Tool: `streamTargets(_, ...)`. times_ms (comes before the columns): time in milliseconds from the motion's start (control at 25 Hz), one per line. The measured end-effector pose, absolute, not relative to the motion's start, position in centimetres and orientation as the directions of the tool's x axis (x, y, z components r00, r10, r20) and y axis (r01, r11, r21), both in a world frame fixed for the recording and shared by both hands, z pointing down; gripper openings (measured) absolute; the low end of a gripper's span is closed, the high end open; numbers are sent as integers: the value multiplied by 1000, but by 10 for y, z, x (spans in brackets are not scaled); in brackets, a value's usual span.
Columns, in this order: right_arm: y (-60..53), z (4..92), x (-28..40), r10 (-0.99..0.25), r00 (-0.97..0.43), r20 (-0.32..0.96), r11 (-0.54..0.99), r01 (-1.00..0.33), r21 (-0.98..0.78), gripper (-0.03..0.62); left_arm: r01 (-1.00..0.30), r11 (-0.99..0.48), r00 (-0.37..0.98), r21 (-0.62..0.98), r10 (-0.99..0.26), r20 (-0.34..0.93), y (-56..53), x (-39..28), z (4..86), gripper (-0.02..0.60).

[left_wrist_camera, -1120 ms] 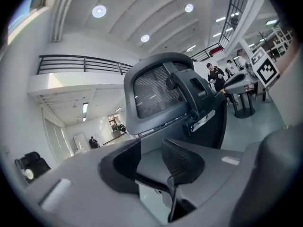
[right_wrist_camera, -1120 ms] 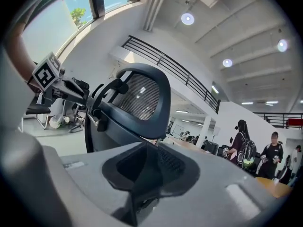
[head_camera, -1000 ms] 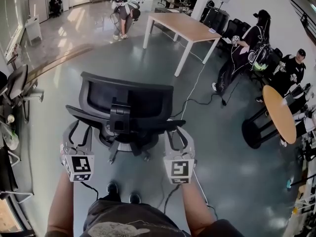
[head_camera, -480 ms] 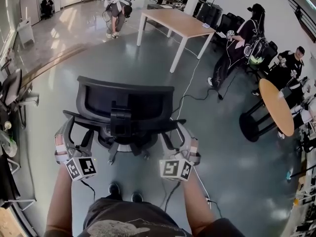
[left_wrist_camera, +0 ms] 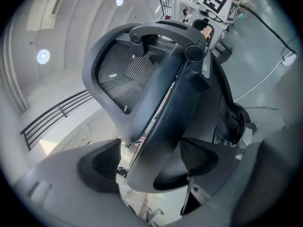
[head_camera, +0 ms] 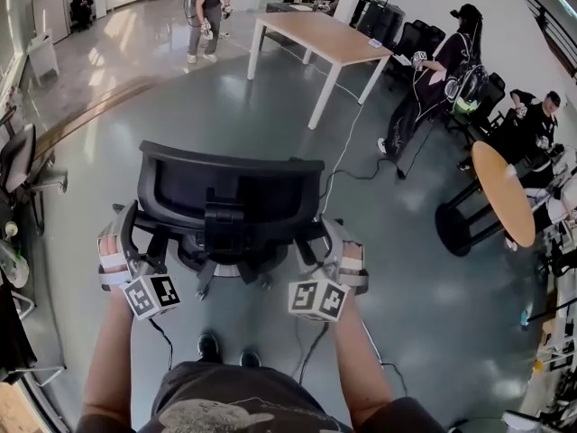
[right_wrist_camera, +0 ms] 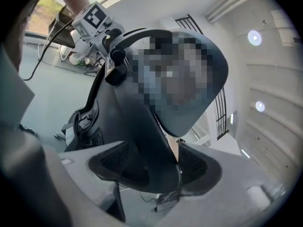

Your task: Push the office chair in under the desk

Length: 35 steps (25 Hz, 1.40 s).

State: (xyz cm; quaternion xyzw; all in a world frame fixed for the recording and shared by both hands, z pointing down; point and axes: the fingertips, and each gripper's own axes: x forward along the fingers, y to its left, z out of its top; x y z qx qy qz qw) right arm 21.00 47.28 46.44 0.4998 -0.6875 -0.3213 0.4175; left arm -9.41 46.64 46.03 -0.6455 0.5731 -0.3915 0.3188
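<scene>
Standing on the shiny grey floor (head_camera: 270, 106), the office chair (head_camera: 230, 188) is seen from behind, just in front of the person's shoes (head_camera: 221, 348). Its black back is turned toward the person and its seat is pointed away into the room. The chair is set well apart from the table (head_camera: 315, 36) with the wooden top and white legs, which is seen far off at the top of the head view. No part of the chair is under that table.

The left gripper (head_camera: 122, 228) is held at the chair's left armrest (left_wrist_camera: 165, 112), and the right gripper (head_camera: 341, 242) is held at the right armrest (right_wrist_camera: 137, 126). The jaws of both grippers have just been opened wider and are now spread wide. An armrest is seen between each pair of jaws, but it is not squeezed. In the left gripper view a strip of light is seen between the armrest and one pad. In the right gripper view a thin gap is seen beside one pad too.

A white cable (head_camera: 347, 147) is laid across the floor past the chair. A round table (head_camera: 507, 192) is seen at the right, and other people are seen near the walls.
</scene>
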Motion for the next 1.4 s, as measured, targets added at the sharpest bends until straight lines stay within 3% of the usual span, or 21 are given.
streamTargets(440,452,471,214,-964,-15,265,245,-433,867,305,-517,-159,-7,-841,-982,190,447,-103,466,417)
streamTargets(680,449,469,216,-962,-32,270,255,-447,857,279,-542,-205,18,-815,-972,232,444,-101,471,360)
streamTargets(1400,406,477,218,-954,-12,299,269,-466,843,278,-485,-296,22,-823,-945,327,399,-101,481,327)
